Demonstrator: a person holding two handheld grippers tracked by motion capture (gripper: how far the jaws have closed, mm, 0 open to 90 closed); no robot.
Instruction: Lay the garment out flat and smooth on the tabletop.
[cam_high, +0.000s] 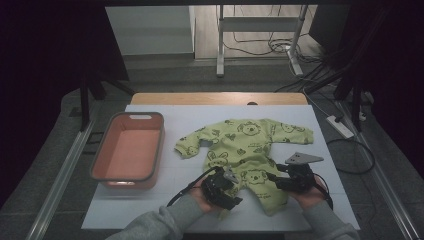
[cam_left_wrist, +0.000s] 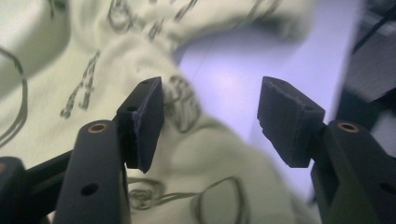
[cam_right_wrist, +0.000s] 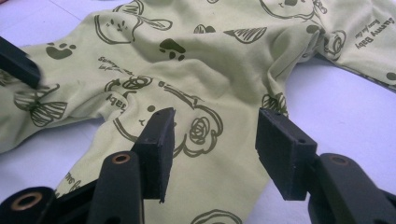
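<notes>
The counter (cam_high: 150, 210), covered in white, carries everything. At its left stands an empty pink bin (cam_high: 129, 152). Right of the bin, well apart from it, lies a green romper (cam_high: 245, 150) printed with bears, spread flat. Its long axis runs from the neck at the far side to the legs at the near edge, and both sleeves are thrown out sideways.

The two legs point at the person, one toward each hand. The left gripper (cam_high: 231, 186) sits at the near left leg, its jaws apart; in the left gripper view the cloth (cam_left_wrist: 205, 158) lies under and between the pads (cam_left_wrist: 148, 122), which do not press on it. The right gripper (cam_high: 276, 180) rests at the right leg, jaws also apart and holding nothing; in the right gripper view the leg (cam_right_wrist: 205, 154) runs straight ahead between the jaws and the body spreads beyond.

Neither hand has a grip, so the garment lies loose. Each gripper is about equally near its own leg. I judge the next grasp will be on the leg cuffs, and a fold would carry them away from the person, along the long axis toward the neck.
</notes>
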